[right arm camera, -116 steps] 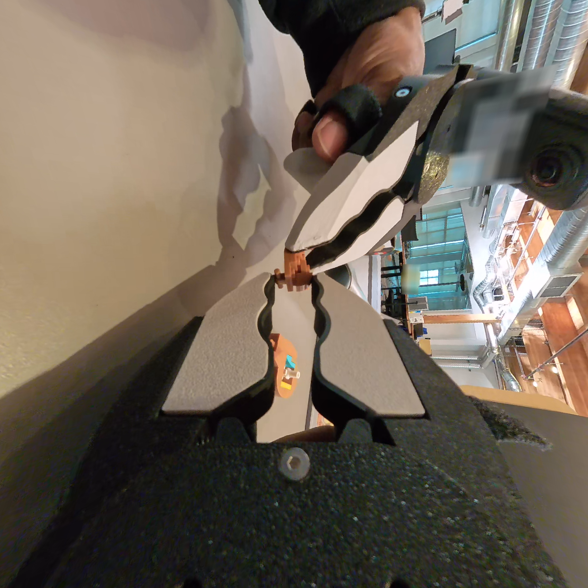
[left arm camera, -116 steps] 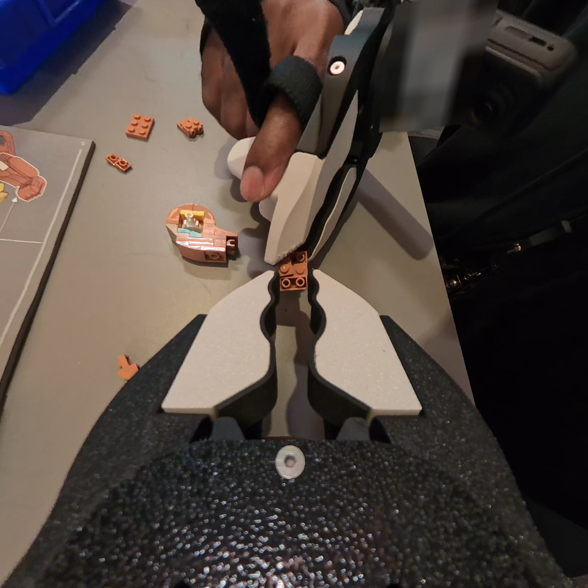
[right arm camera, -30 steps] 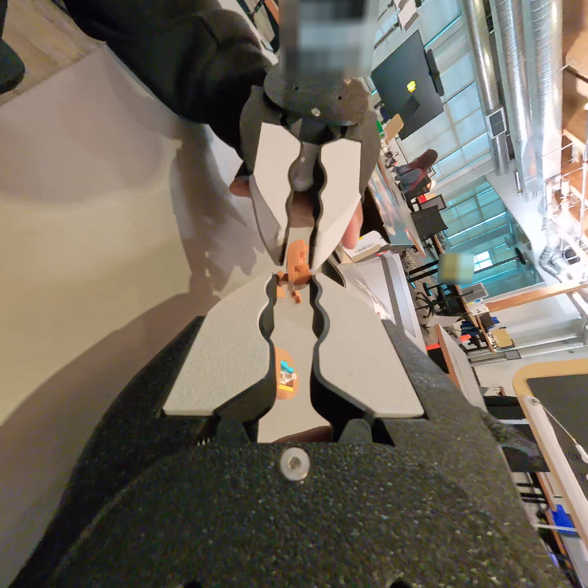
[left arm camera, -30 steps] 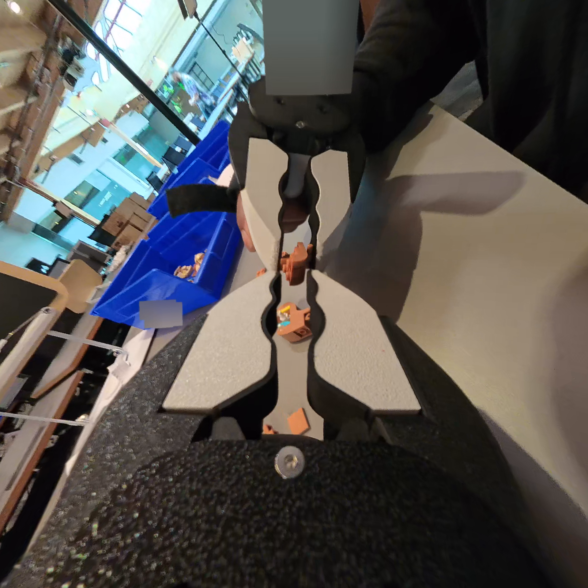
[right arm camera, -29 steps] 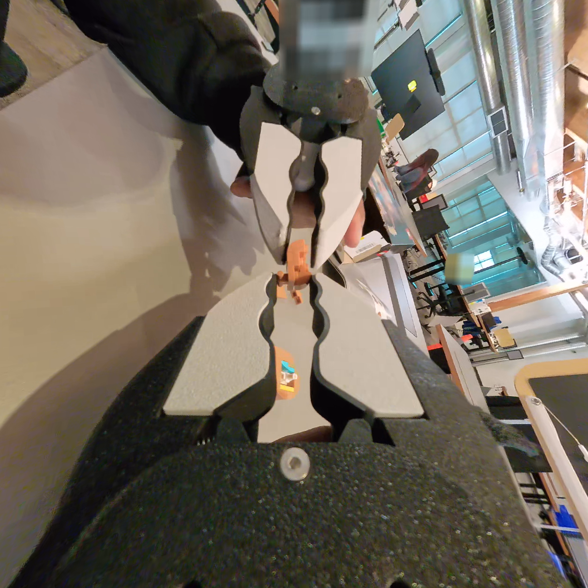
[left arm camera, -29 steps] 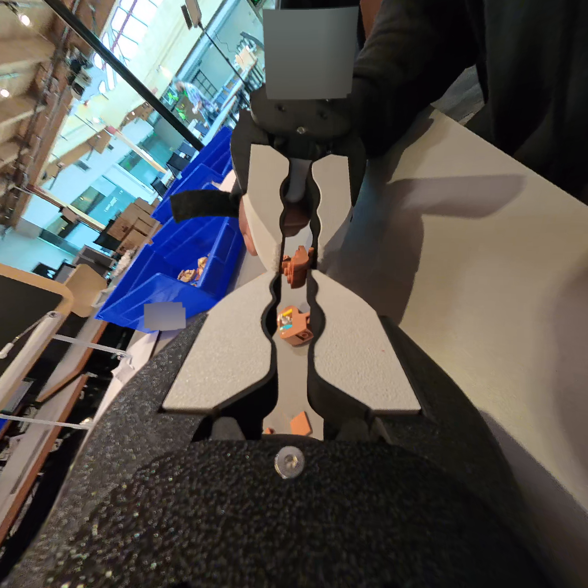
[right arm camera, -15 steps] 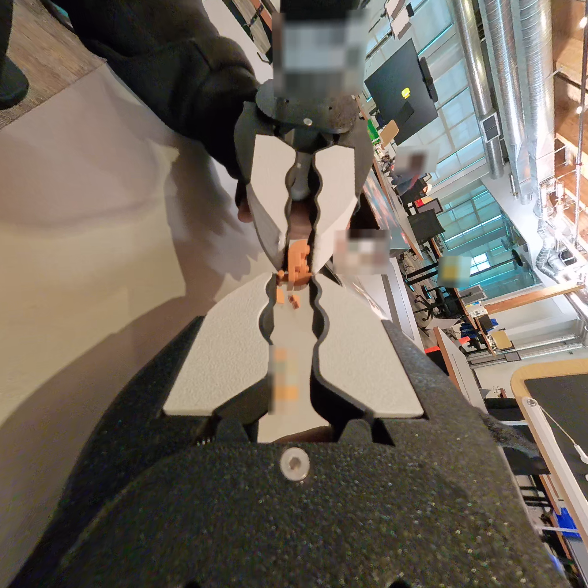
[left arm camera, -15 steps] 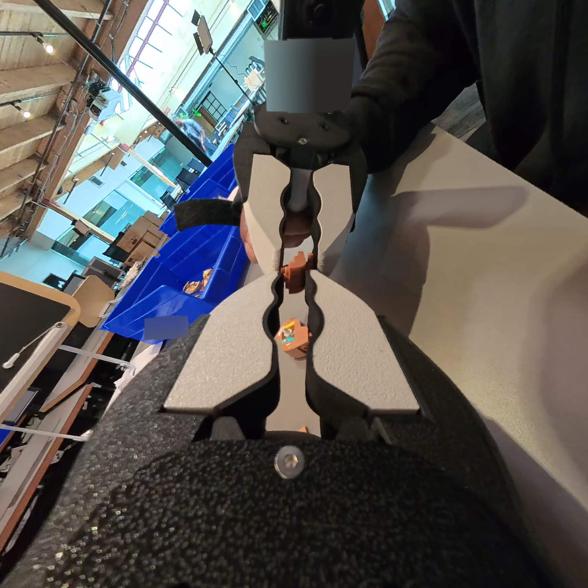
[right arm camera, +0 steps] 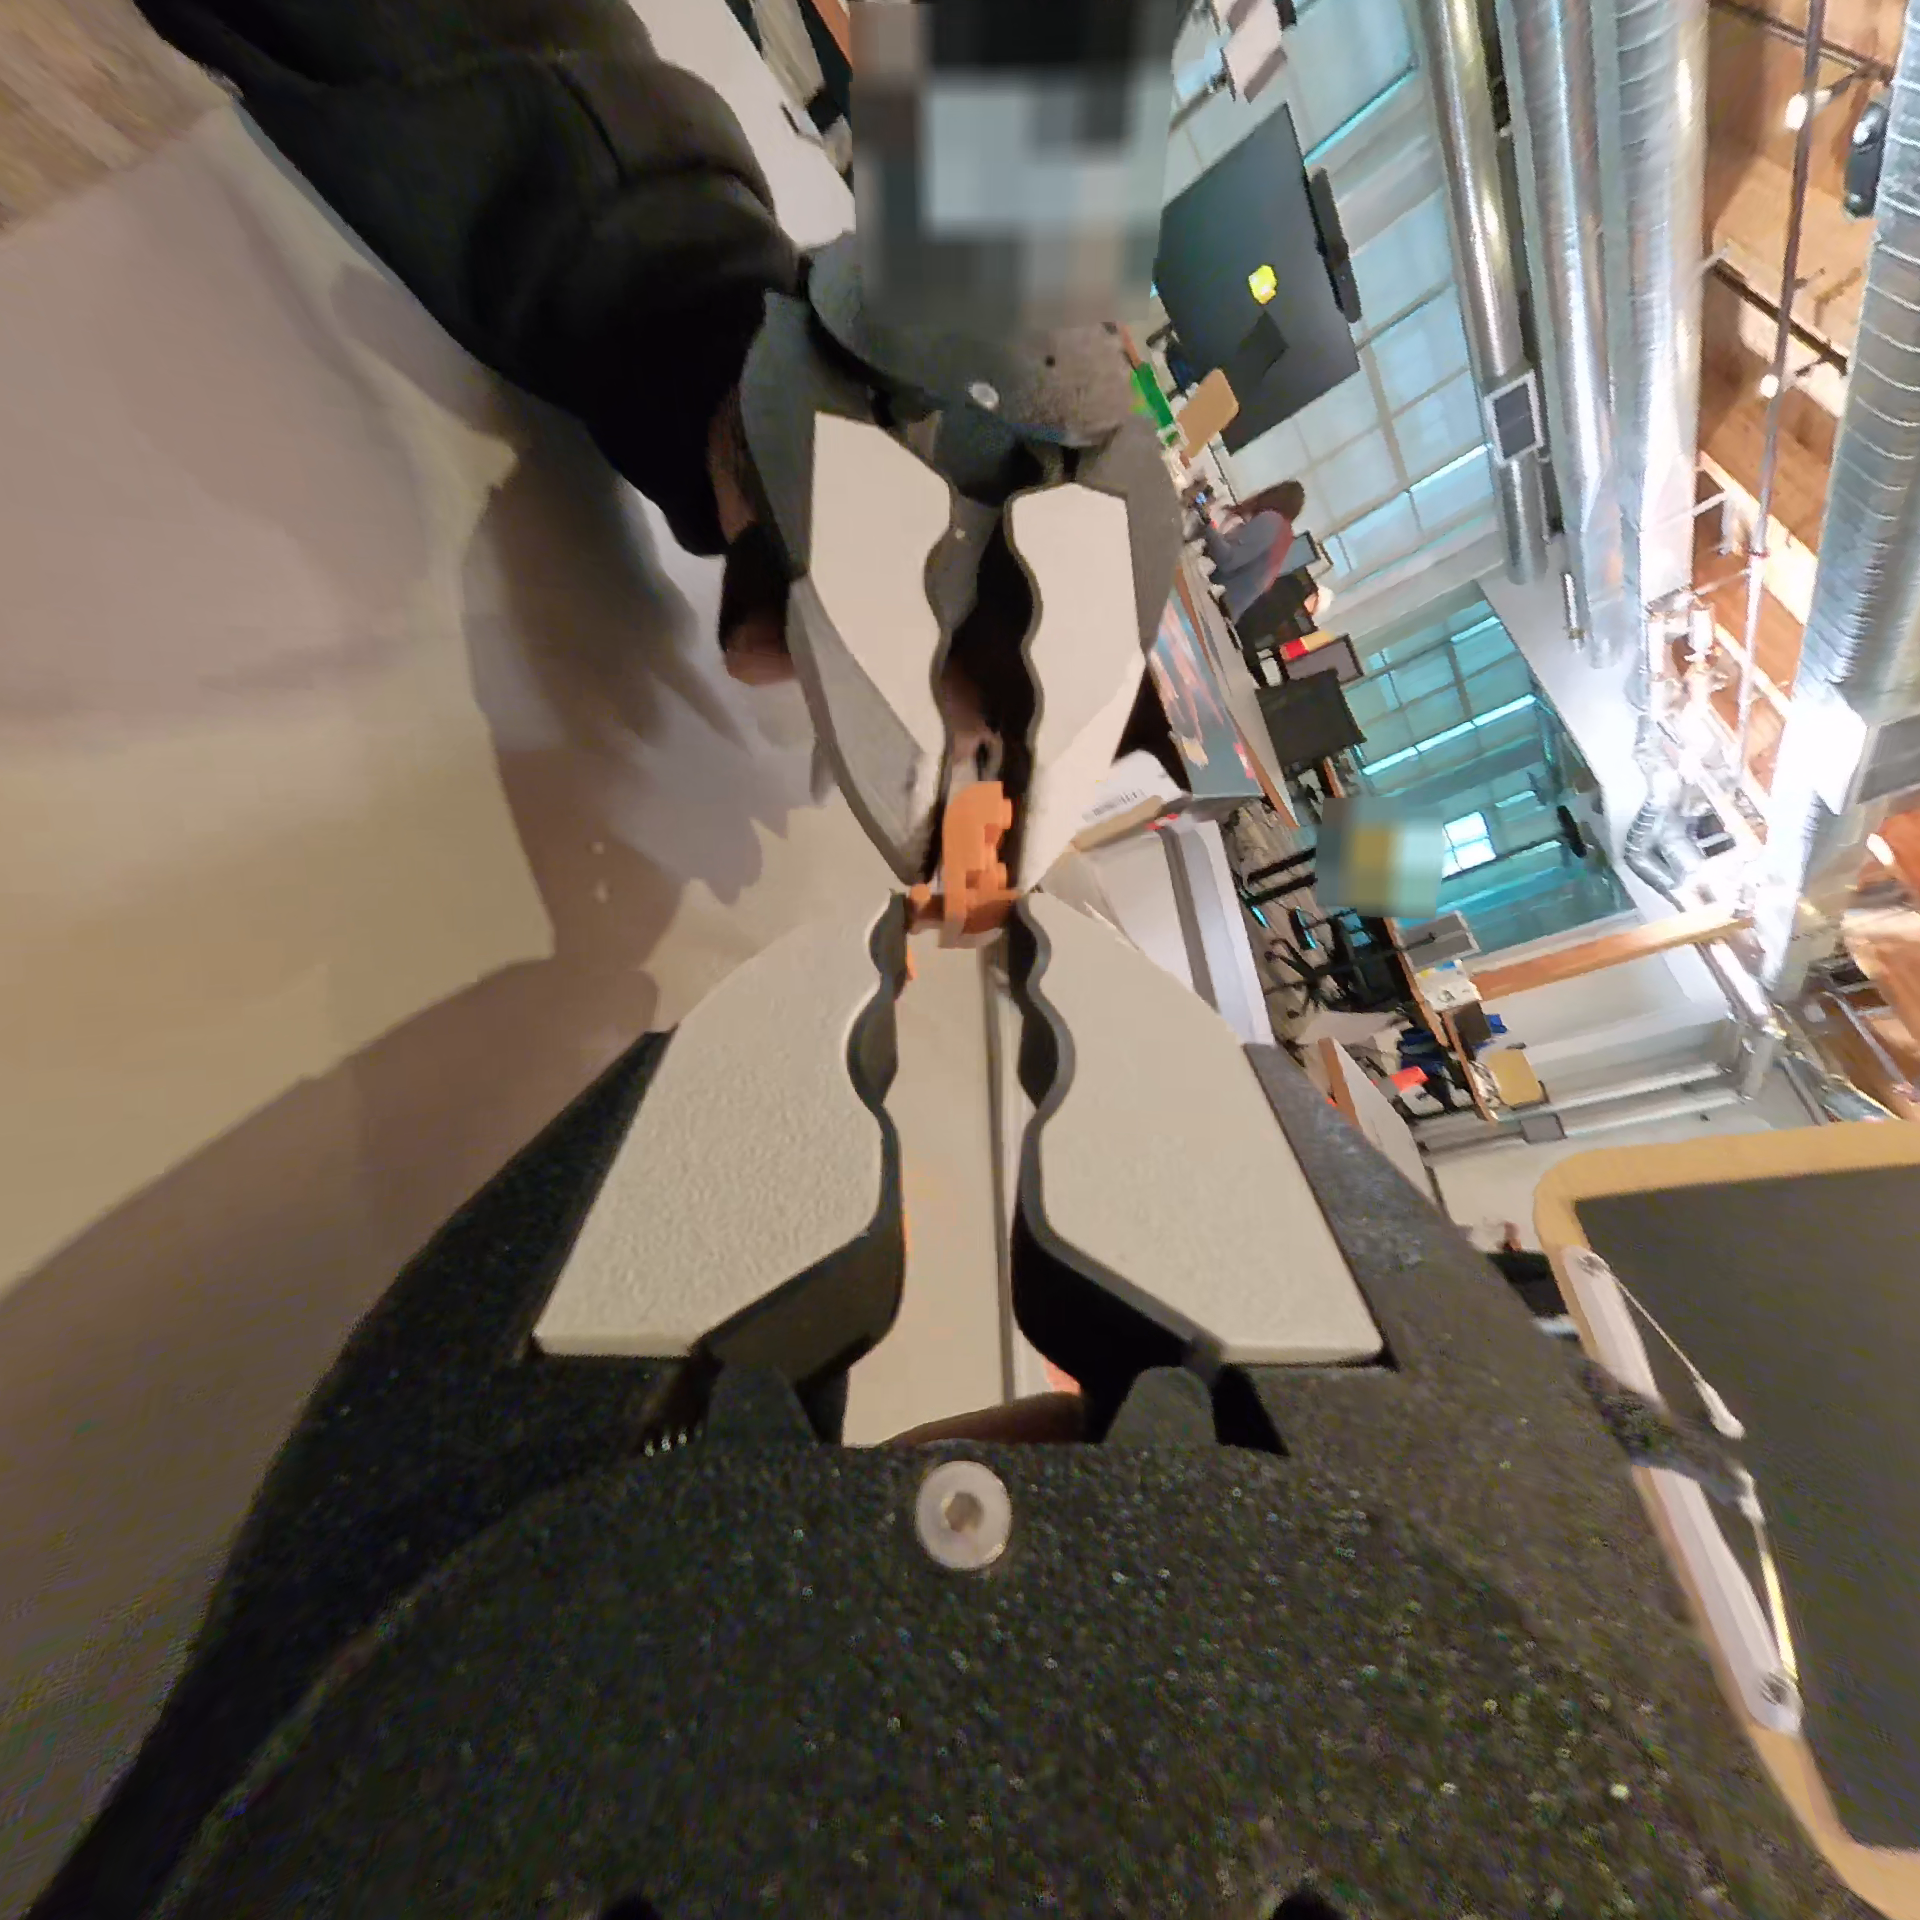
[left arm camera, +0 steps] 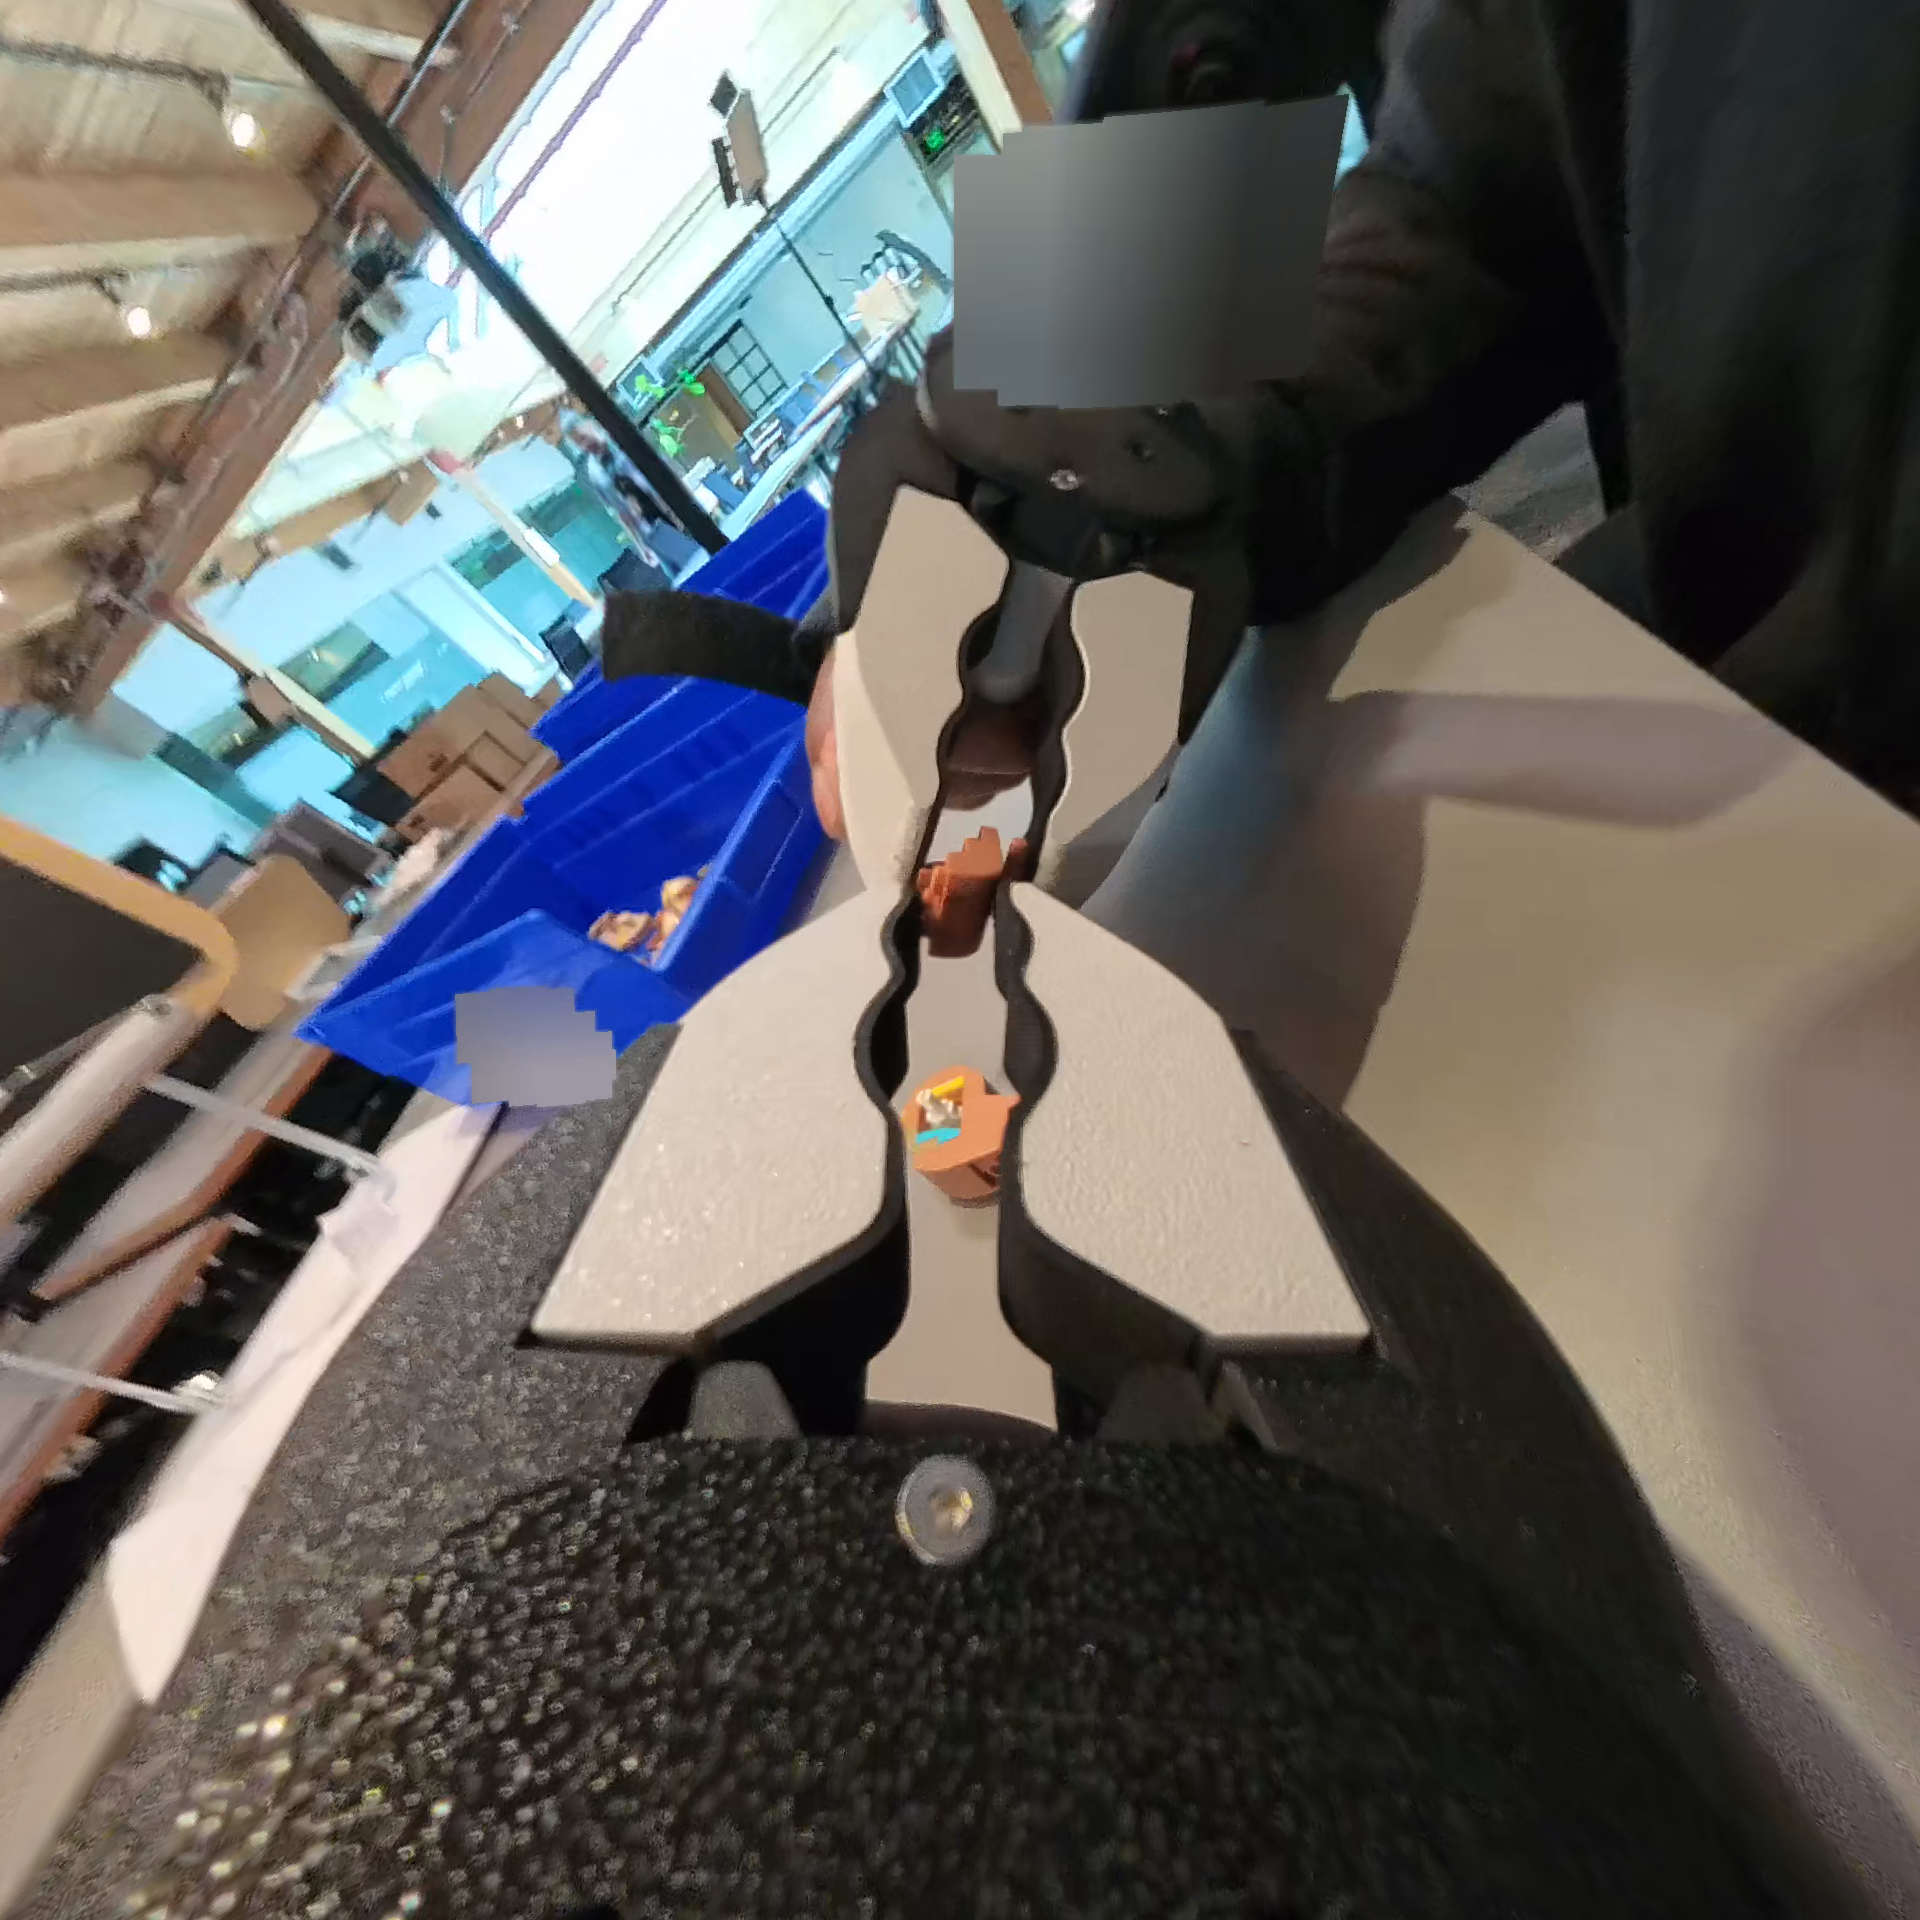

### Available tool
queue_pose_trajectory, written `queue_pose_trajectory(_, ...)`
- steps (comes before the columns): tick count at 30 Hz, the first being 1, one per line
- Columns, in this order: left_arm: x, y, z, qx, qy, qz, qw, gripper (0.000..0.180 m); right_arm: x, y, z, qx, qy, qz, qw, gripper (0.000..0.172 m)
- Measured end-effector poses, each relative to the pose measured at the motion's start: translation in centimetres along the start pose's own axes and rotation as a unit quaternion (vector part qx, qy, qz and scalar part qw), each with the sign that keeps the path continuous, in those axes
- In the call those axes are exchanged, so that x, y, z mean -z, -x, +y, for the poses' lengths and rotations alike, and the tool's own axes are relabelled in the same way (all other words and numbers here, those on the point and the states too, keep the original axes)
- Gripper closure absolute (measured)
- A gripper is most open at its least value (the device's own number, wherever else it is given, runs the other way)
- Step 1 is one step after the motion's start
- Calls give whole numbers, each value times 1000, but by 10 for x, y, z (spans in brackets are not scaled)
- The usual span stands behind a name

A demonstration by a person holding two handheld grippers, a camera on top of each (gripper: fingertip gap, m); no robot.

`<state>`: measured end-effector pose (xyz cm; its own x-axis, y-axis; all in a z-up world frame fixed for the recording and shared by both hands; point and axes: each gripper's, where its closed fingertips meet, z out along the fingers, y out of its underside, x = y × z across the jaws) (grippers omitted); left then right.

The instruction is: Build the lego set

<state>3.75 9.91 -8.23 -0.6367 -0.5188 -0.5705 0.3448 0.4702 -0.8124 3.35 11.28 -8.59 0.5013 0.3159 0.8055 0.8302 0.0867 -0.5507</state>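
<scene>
1. Two claws meet tip to tip above the counter (left arm camera: 1558,987). The left claw (left arm camera: 958,914) is closed on a small brown brick assembly (left arm camera: 961,899), and its grey fingers (left arm camera: 790,1091) press the piece from both sides.
2. The right claw (right arm camera: 961,914) faces it from the opposite side and is clamped on the same brick assembly (right arm camera: 971,862), which looks orange-brown in the right wrist view. The piece is therefore held in the air by both claws at once, above the counter rather than on it.
3. One further brick model (left arm camera: 951,1132), brown with a yellow and a blue part on top, lies on the counter below, seen through the gap between the left claw's fingers.
4. In the left wrist view the right claw (left arm camera: 977,831) points straight back at the camera, held by one hand (left arm camera: 831,748) whose fingertips show beside and behind its fingers, with a black strap (left arm camera: 707,644) sticking out to the side and a dark sleeve (left arm camera: 1455,364) above.
5. In the right wrist view the left claw (right arm camera: 971,821) also points at the camera, gripped by a hand (right arm camera: 753,623) in a dark sleeve (right arm camera: 499,208).
6. Farther off stand several stacked blue bins (left arm camera: 582,894), at least three, the nearest holding a few brown brick pieces (left arm camera: 649,920).
</scene>
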Motion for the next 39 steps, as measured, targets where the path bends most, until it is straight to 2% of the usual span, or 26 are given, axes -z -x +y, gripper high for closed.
queue_pose_trajectory(1,-1,3,4,19,8,-4,1000,165,0,-2,4,13,11,11,1000,153)
queue_pose_trajectory(3,0,7,12,55,26,-6,998,147,-1,-4,10,41,29,28,998,153)
queue_pose_trajectory(5,1,12,13,124,21,-5,992,144,0,-9,13,68,37,52,996,153)
queue_pose_trajectory(10,-3,18,10,250,5,10,968,145,0,-17,18,121,61,91,987,153)
queue_pose_trajectory(17,-10,12,12,272,12,19,962,162,-1,-17,17,148,63,108,981,153)
queue_pose_trajectory(21,-9,13,12,294,-1,24,956,163,-3,-18,18,136,52,118,982,153)
queue_pose_trajectory(27,-6,20,6,400,-54,48,914,163,0,-24,17,31,18,109,993,138)
queue_pose_trajectory(31,-4,20,4,447,-71,75,889,163,3,-27,11,-32,-20,94,995,134)
queue_pose_trajectory(36,-6,13,1,482,-73,111,866,163,1,-22,6,-52,-37,76,995,134)
queue_pose_trajectory(39,-7,10,-1,493,-76,126,858,163,0,-19,4,-52,-42,68,995,147)
